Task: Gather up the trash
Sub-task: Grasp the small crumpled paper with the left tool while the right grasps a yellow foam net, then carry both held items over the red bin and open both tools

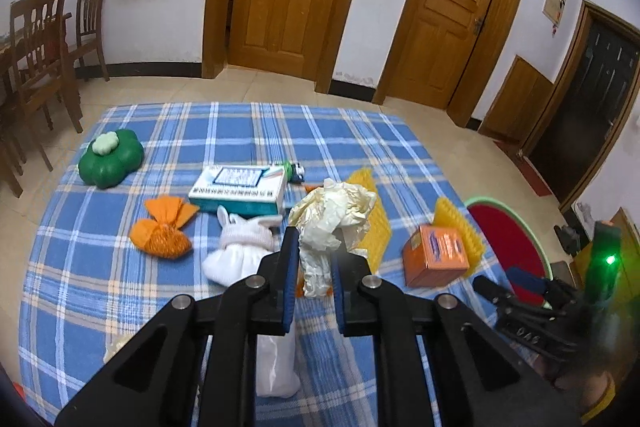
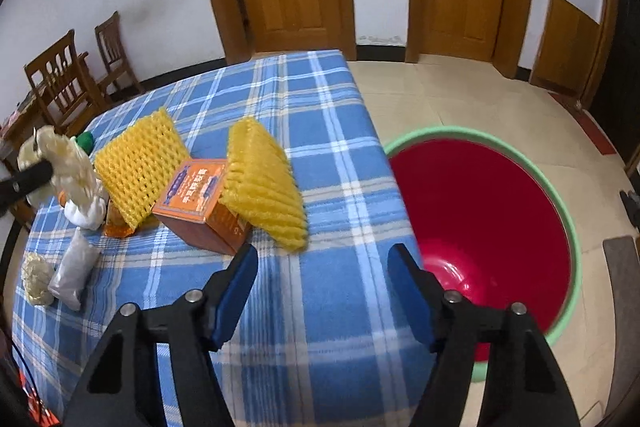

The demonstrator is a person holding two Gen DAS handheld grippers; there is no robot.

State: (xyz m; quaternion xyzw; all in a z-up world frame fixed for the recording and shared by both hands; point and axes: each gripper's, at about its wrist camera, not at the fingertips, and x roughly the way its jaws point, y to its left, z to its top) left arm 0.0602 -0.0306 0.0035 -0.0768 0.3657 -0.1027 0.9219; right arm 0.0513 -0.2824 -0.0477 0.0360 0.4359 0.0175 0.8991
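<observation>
My left gripper is shut on a crumpled cream paper wad and holds it above the blue plaid tablecloth; the wad also shows in the right wrist view. My right gripper is open and empty over the table's right edge, beside a red bin with a green rim. Two yellow foam nets lean on an orange box. The bin also shows in the left wrist view.
On the cloth lie a green flower-shaped container, a teal and white box, an orange net bag, white socks, a white pouch and a small bottle. Wooden chairs stand at the left.
</observation>
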